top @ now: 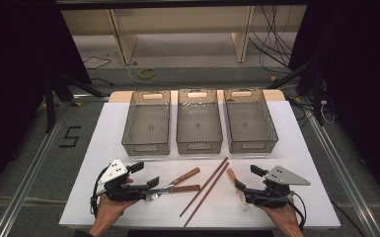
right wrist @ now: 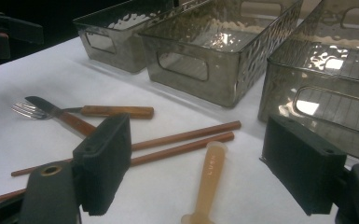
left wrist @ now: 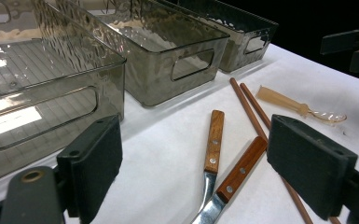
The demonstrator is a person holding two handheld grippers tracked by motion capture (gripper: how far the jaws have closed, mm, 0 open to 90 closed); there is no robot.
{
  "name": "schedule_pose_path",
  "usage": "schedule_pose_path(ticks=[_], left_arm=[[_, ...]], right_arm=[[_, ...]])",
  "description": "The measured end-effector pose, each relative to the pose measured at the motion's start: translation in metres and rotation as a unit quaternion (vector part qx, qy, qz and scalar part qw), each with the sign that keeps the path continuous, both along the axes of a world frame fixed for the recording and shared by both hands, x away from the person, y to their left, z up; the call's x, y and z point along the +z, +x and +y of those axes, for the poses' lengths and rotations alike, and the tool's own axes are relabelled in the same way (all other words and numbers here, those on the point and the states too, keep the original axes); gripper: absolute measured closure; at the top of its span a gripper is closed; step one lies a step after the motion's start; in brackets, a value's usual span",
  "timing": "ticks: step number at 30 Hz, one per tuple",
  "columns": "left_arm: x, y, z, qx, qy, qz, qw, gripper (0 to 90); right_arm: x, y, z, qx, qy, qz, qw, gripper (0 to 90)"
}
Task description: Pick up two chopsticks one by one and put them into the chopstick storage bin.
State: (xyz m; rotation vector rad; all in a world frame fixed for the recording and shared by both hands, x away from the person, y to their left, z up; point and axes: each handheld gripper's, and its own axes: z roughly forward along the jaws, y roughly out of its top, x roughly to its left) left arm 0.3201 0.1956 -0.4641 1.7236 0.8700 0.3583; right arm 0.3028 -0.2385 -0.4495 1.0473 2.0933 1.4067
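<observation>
A fork [top: 186, 176] and a knife [top: 184, 188], both with wooden handles, lie crossed on the white table [top: 108, 148]. To their right lie two brown chopsticks [top: 206, 189] and a clear tan spoon [top: 233, 177]. My left gripper [top: 145, 175] is open just left of the cutlery's metal ends, and its view shows the fork [left wrist: 214, 135] and knife [left wrist: 240, 168] lying ahead of its jaws. My right gripper [top: 248, 178] is open at the spoon. In its view the spoon handle [right wrist: 210, 177] lies on the table between the spread jaws, with the chopsticks [right wrist: 182, 137] beyond.
Three empty grey see-through bins stand side by side at the back of the table: left [top: 145, 147], middle [top: 199, 145], right [top: 250, 145]. The table's front edge runs just below both hands. Dark floor, cables and rails surround the table.
</observation>
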Motion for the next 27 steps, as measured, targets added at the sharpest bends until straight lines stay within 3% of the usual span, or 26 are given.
schedule_pose_path(ticks=[9, 16, 19, 21, 24, 25, 26, 27], left_arm=[[0.002, 0.003, -0.004, -0.002, 0.005, 0.019, 0.9998, 17.7], [0.012, 0.005, -0.016, -0.012, 0.03, 0.046, 0.9984, 18.8], [0.017, 0.007, -0.026, -0.022, 0.046, 0.064, 0.9967, 20.8], [0.02, 0.008, -0.036, -0.028, 0.066, 0.085, 0.9938, 20.6], [0.023, 0.009, -0.051, -0.04, 0.088, 0.091, 0.9912, 21.7], [0.024, 0.01, -0.061, -0.047, 0.1, 0.097, 0.9892, 21.8], [0.024, 0.01, -0.061, -0.047, 0.1, 0.097, 0.9892, 22.2], [0.025, 0.011, -0.067, -0.054, 0.105, 0.105, 0.9874, 22.5]], right_arm=[[0.0, 0.0, 0.0, -0.003, -0.004, 0.002, 1.0, 25.0], [0.0, 0.001, 0.001, -0.004, -0.007, 0.005, 1.0, 25.1], [0.001, 0.002, 0.0, -0.005, -0.009, 0.006, 0.9999, 25.1], [0.001, 0.002, 0.0, -0.005, -0.006, 0.007, 0.9999, 25.1], [0.001, 0.002, 0.0, -0.005, -0.006, 0.008, 0.9999, 25.0], [0.001, 0.002, 0.0, -0.005, -0.006, 0.009, 0.9999, 25.0], [0.001, 0.002, 0.0, -0.005, -0.006, 0.009, 0.9999, 25.0], [0.001, 0.002, 0.0, -0.005, -0.006, 0.01, 0.9999, 25.1]])
